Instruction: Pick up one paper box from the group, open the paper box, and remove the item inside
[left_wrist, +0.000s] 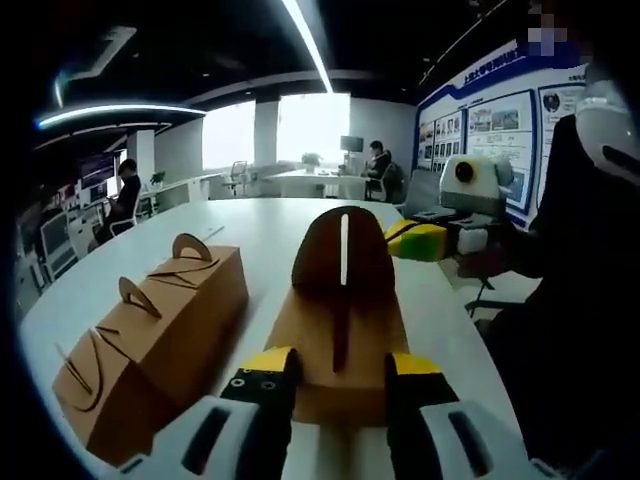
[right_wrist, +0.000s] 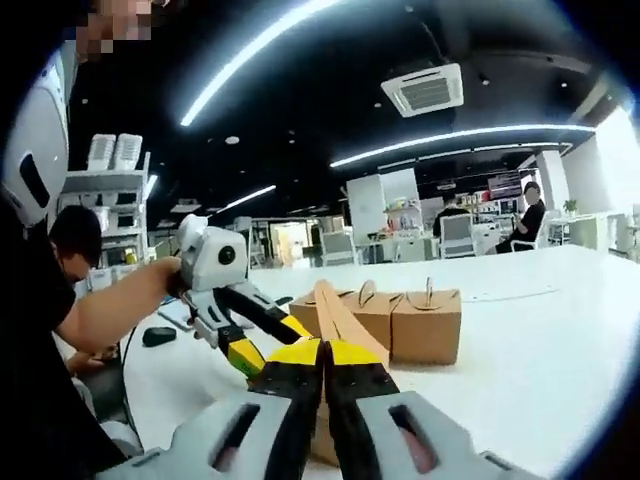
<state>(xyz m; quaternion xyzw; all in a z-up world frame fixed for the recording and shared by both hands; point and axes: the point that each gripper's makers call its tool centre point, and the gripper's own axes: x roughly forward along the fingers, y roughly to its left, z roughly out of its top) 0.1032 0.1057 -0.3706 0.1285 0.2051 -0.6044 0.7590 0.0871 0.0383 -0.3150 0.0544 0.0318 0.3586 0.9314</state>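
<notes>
Room: open office with long ceiling lights, desks and seated people far behind; everything lies on a white table (left_wrist: 300, 225).

Left gripper view, picked box: one brown paper box (left_wrist: 340, 330) lies on the table straight ahead of the left gripper (left_wrist: 340, 375), its rounded top flap (left_wrist: 340, 265) standing up with a slot in the middle.
Left gripper view, jaws: wide apart, one yellow tip on each side of the near end of the box; I cannot tell if they press it.
Left gripper view, group: a row of boxes (left_wrist: 150, 345) with curled handles stands just beside it, on the left.

Right gripper view, jaws: the right gripper (right_wrist: 323, 375) is closed on the thin upright flap (right_wrist: 340, 310) of the box.
Right gripper view, other gripper: the left one (right_wrist: 255, 345) comes from the left, near the same box.
Right gripper view, group: the other boxes (right_wrist: 400, 320) stand behind.

Handling: I judge the box light and thin, easy to crush or tear, a little slippery on the table.
Where to hold: steady the body softly by its side walls and pull at the flap edge near the slot, not at the middle.
</notes>
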